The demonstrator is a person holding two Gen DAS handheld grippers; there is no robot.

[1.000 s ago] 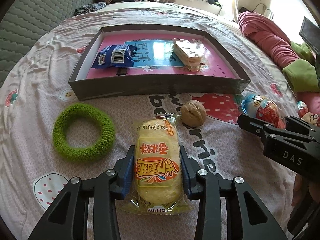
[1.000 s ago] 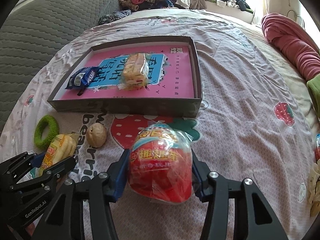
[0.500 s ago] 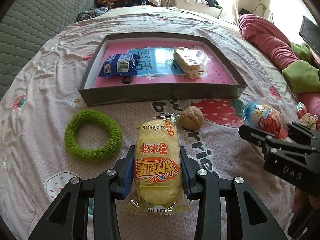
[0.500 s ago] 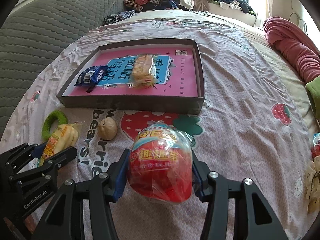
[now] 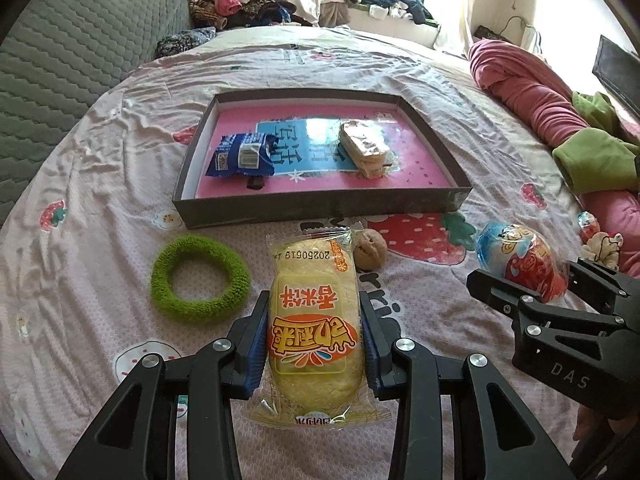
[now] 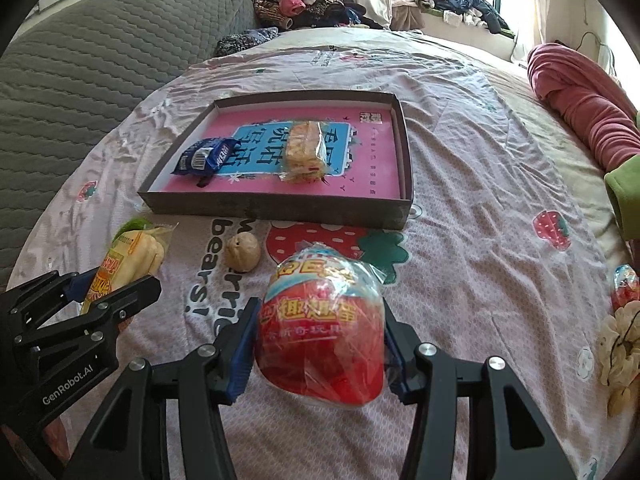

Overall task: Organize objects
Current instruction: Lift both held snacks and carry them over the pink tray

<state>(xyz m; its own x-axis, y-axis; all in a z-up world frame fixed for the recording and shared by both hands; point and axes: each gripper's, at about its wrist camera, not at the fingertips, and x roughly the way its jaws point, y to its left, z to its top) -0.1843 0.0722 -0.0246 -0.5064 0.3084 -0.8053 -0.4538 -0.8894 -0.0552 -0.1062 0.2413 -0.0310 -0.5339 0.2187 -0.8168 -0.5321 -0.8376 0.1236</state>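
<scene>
My left gripper is shut on a yellow wrapped cake, lifted above the bedsheet; the same cake shows at the left of the right wrist view. My right gripper is shut on a red toy egg in clear wrap, which the left wrist view also shows as the toy egg. Ahead lies a shallow dark box with a pink floor, holding a blue snack packet and a wrapped sandwich cake. A walnut and a green fuzzy ring rest on the sheet before the box.
A rolled pink blanket and green cloth lie along the right. A small wrapped toy and a cream flower-like thing sit at the right edge. A grey quilted headboard stands on the left, clothes piled behind.
Both grippers have risen with their loads and drawn back from the box, which now looks smaller and farther. The walnut and green ring stay where they were.
</scene>
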